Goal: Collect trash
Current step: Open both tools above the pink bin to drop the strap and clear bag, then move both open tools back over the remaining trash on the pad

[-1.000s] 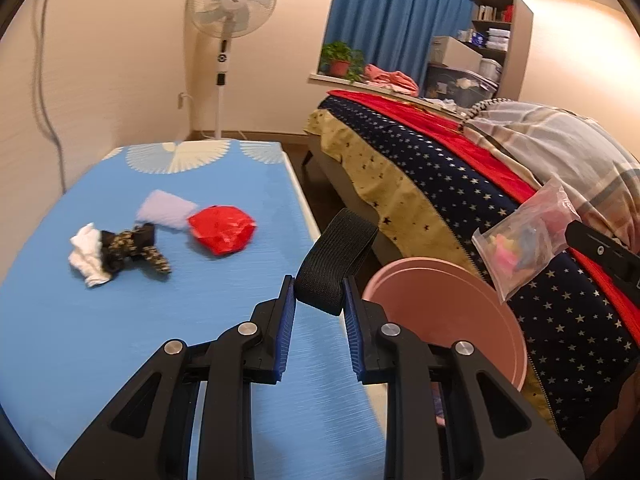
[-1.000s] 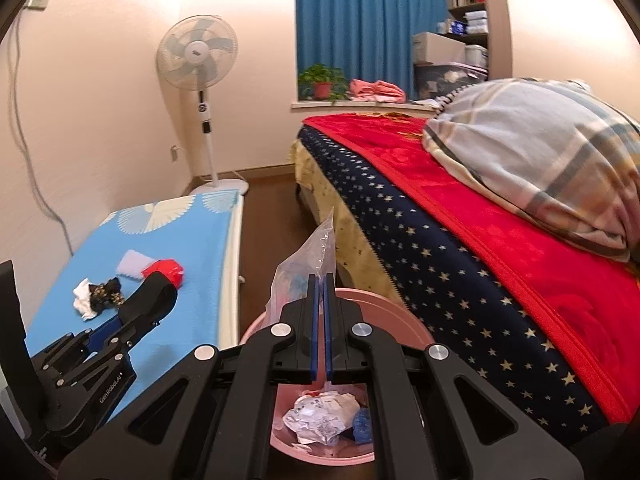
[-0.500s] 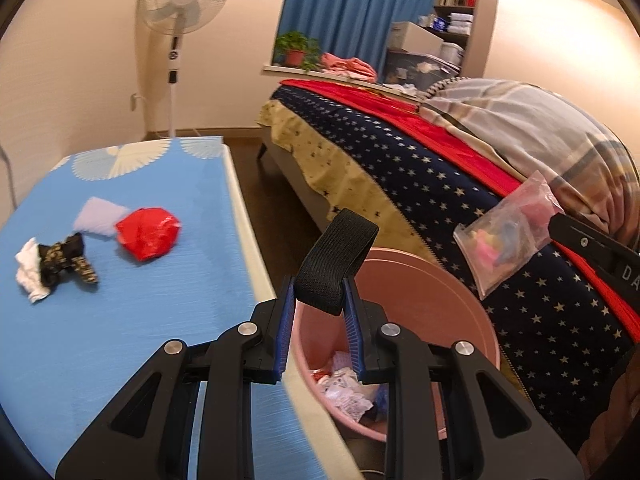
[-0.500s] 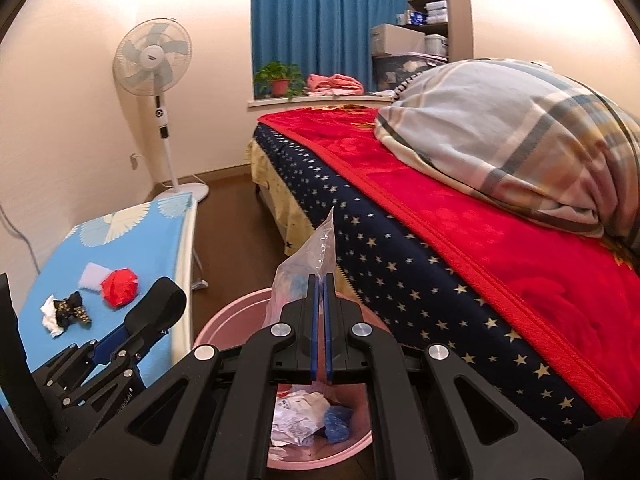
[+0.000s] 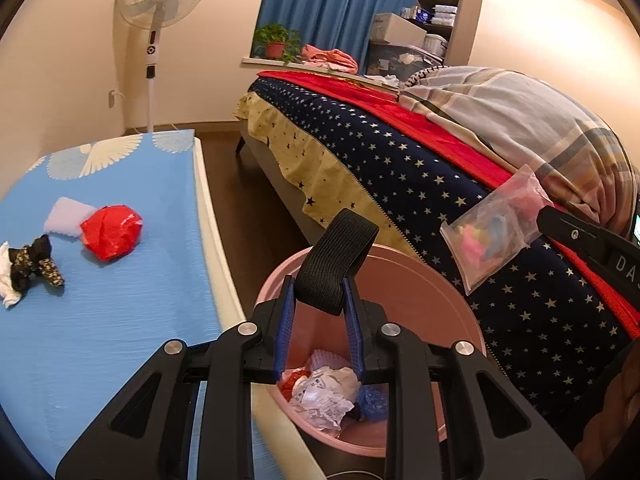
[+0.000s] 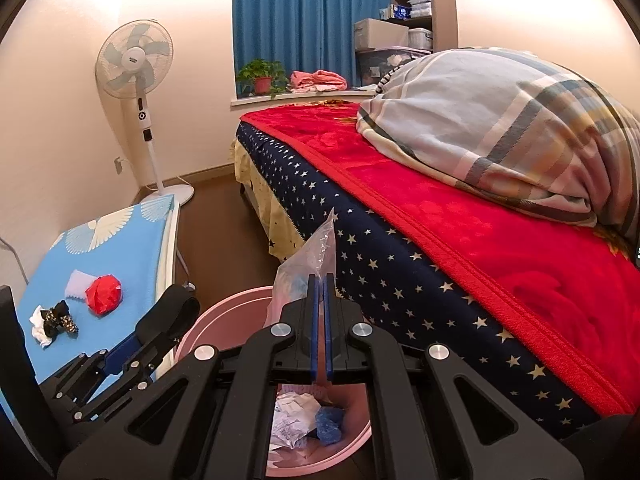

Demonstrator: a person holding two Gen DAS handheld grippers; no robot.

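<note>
My left gripper [image 5: 319, 298] is clamped on a loop of black elastic band [image 5: 336, 262], which stands up between the blue pads at frame centre, above the pink bin [image 5: 432, 300]. My right gripper [image 6: 319, 300] is pinched shut on a clear plastic bag [image 6: 310, 264] with coloured bits inside, held over the same bin's rim; from the left wrist that bag [image 5: 496, 226] hangs at the right edge. Crumpled white paper [image 5: 326, 394] and a blue scrap [image 5: 372, 398] lie in the bin. At the left, on the blue mat [image 5: 100, 320], sit a red wrapper [image 5: 112, 232], a pale sponge [image 5: 66, 218], a black patterned rag [image 5: 34, 262] and a white tissue [image 5: 6, 278].
</note>
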